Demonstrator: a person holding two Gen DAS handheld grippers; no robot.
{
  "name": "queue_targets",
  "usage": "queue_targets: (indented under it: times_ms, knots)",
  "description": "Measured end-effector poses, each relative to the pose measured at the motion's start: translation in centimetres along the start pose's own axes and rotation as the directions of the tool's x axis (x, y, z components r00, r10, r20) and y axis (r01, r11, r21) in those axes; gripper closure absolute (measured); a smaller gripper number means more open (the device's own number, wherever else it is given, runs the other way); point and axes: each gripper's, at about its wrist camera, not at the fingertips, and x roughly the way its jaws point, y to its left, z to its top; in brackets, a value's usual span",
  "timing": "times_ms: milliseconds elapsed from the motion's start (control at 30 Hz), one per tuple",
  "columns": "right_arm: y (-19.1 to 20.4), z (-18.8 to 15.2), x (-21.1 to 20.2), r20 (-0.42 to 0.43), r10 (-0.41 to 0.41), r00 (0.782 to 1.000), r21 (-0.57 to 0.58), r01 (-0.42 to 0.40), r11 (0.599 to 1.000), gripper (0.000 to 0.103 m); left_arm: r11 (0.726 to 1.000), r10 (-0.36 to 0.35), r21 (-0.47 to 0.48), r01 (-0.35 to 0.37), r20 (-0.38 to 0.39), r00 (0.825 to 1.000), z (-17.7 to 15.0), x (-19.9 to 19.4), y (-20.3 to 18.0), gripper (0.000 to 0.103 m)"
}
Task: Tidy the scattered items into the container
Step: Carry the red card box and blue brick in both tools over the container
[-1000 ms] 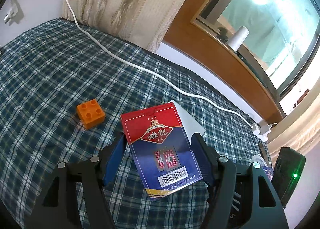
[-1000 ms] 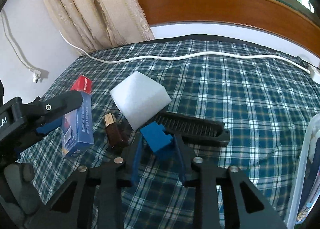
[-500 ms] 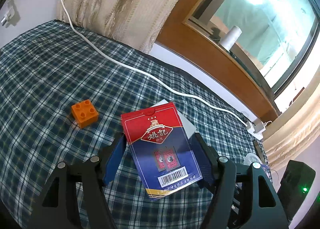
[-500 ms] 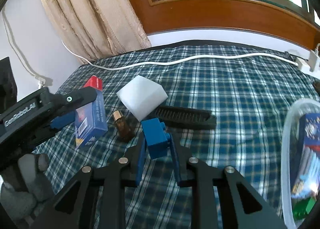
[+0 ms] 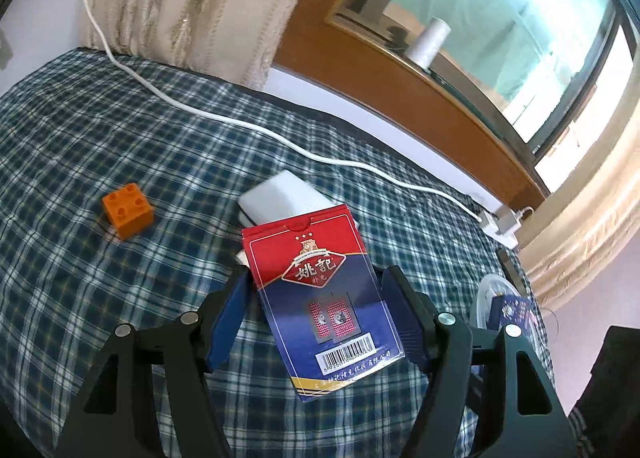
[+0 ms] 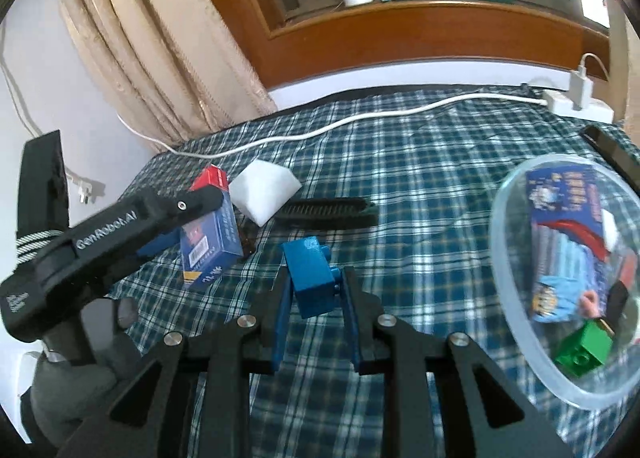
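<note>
1. Right now my left gripper [image 5: 316, 298] clamps the card box [image 5: 320, 298], raised off the plaid cloth [image 5: 80, 138]
2. My right gripper [image 6: 314, 298] pinches the blue block [image 6: 310, 282], left of the clear container [image 6: 504, 258]
3. Orange block [image 5: 128, 210] lies on the cloth

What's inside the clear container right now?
Inside the clear container: a blue picture box and a green brick. Blur and the box hide anything underneath.
</note>
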Motion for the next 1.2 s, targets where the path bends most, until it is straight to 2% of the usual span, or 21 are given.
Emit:
queue_targets:
  times_ms: [600, 1200]
  knots:
    - [-2.4, -1.5, -4.1, 0.044, -0.054, 0.998, 0.058, 0.052, 0.997, 0.076, 0.983, -0.089, 0.155, 0.097, -0.058, 0.994, -2.2, 0.4, -4.5, 0.032]
    - [-7.6, -2.3, -7.5, 0.091, -0.111, 0.990, 0.182, 0.093, 0.979, 0.076, 0.962, -0.127, 0.228, 0.151, -0.116, 0.985, -4.1, 0.4, -8.1, 0.032]
